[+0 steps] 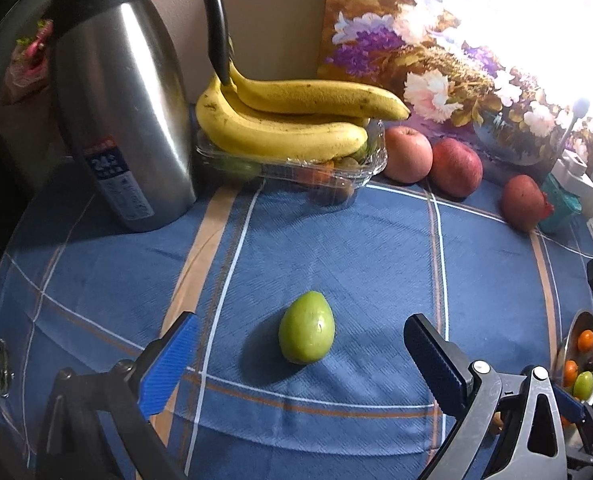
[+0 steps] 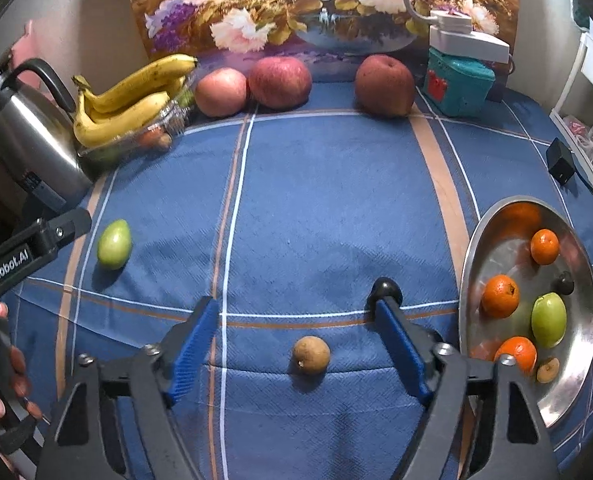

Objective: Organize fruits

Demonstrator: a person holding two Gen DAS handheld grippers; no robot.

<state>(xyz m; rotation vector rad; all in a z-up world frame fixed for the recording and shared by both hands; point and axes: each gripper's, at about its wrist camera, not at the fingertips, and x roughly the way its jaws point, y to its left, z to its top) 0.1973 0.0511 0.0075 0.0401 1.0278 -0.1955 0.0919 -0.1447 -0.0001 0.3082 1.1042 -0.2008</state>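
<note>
While oranges and a green fruit fill the steel bowl [image 2: 476, 248], both claws, left claw [image 1: 296, 364] and right claw [image 2: 302, 344], gape over loose fruit left of it.

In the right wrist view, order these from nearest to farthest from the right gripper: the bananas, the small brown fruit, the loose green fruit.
1. Small brown fruit: on the cloth between the open jaws of the right gripper.
2. Loose green fruit: left, mid-table.
3. Bananas: far left, at the back.
</note>
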